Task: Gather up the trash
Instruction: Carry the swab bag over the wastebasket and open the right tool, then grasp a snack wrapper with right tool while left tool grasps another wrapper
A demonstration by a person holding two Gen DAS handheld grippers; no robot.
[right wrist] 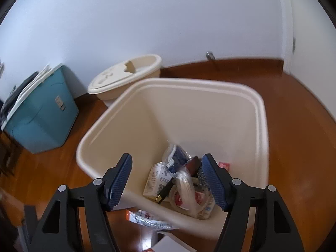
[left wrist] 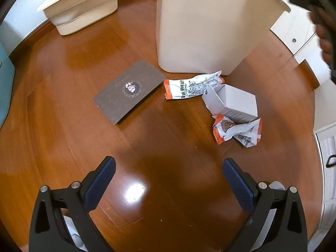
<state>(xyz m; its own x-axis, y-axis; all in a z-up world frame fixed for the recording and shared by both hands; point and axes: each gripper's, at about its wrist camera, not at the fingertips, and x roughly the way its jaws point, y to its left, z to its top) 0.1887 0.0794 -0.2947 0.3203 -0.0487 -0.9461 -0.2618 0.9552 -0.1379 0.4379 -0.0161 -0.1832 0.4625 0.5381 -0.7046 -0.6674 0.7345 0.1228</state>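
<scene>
Left wrist view: your left tongs gape wide, empty, over floor; wrapper lies far-right by bin. Right tongs open w/ nothing, above bin. Straddle wrapper, then pinch.

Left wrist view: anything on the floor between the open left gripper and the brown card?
Nothing: bare wood floor between the left gripper and the brown card, shown in the left wrist view.

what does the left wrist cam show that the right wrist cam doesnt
Only the left wrist view shows the open left gripper, the flat brown box and the crumpled wrapper. Only the right wrist view shows the open right gripper, the trash inside the bin and the teal box. Both show the cream bin and the orange-edged wrapper at its base.
</scene>
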